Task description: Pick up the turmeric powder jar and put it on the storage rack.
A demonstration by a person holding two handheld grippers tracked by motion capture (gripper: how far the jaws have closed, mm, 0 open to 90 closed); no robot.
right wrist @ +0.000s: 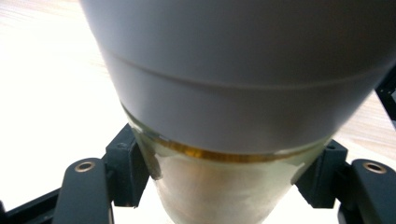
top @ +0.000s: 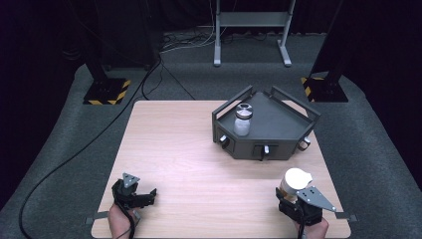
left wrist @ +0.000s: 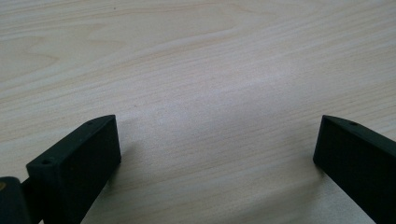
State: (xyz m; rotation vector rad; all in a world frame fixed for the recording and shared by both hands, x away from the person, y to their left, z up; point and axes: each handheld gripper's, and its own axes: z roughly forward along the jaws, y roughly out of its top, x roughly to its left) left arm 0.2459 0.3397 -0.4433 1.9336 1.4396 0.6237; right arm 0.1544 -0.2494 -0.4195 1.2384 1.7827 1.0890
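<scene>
Near table edge, right claw (top: 292, 191) clamping white-capped jar (top: 294, 180)

White-capped glass jar (top: 295, 181) in grip

It stands tilted near the table's (top: 199, 149) front right corner, clamped between black jaws.

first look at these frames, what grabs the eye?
The right claw, at the table's near right corner, is clamped on a white-capped glass jar that looms huge in the right gripper view. Next comes the dark angular tray at the far right of the wooden table, with a second, metal-lidded jar standing upright inside it. The left claw rests open at the near left.
</scene>
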